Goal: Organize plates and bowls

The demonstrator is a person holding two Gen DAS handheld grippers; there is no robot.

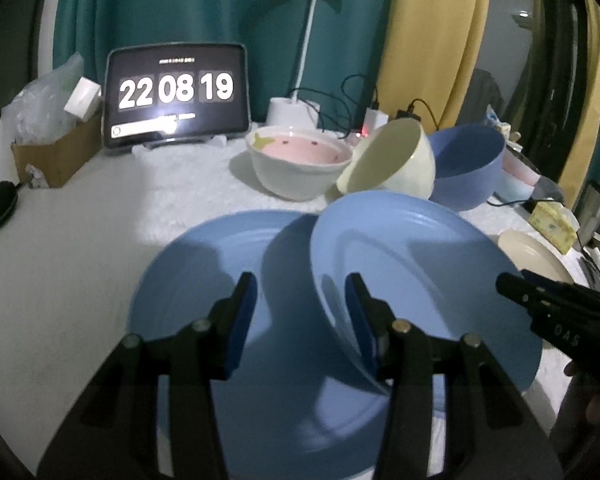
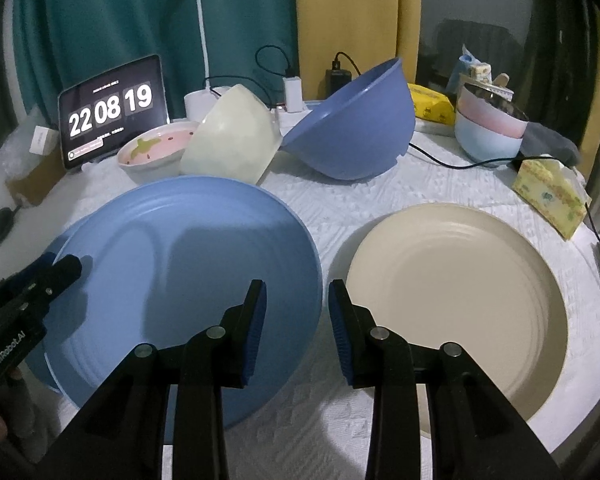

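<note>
The left wrist view opens up what the other nearly hides: two round pale-blue plastic plates with ringed rims. The lower blue plate (image 1: 188, 280) lies flat on the white textured cloth (image 1: 180, 184). The upper blue plate (image 1: 412, 280) overlaps its right half and sits tilted, its left rim raised. From the right wrist view the upper plate looks almost level, and only a thin sliver of the lower one shows at its left edge.

The right wrist view alone shows the round cream plate (image 2: 452, 300) whole, flat on the cloth just right of the blue pair. It also shows a stack of pink and pale-blue bowls (image 2: 488, 136) far right, which the left view barely catches.

Behind the plates, three bowls stand close together. A white bowl with a pink inside (image 1: 300, 160) is upright. A cream bowl (image 1: 396, 164) is tipped on its side against it. A large blue bowl (image 2: 352, 124) is also tipped. A tablet showing a clock (image 1: 176, 96) and a white desk lamp (image 1: 312, 40) stand at the back.

The left gripper (image 1: 302, 312) hovers over the blue plates, jaws parted. The upper plate's raised rim runs beside its right finger; whether they touch I cannot tell. The right gripper (image 2: 296, 320) is also parted, with that plate's right rim lying in the gap and neither pad visibly pressing on it.
</note>
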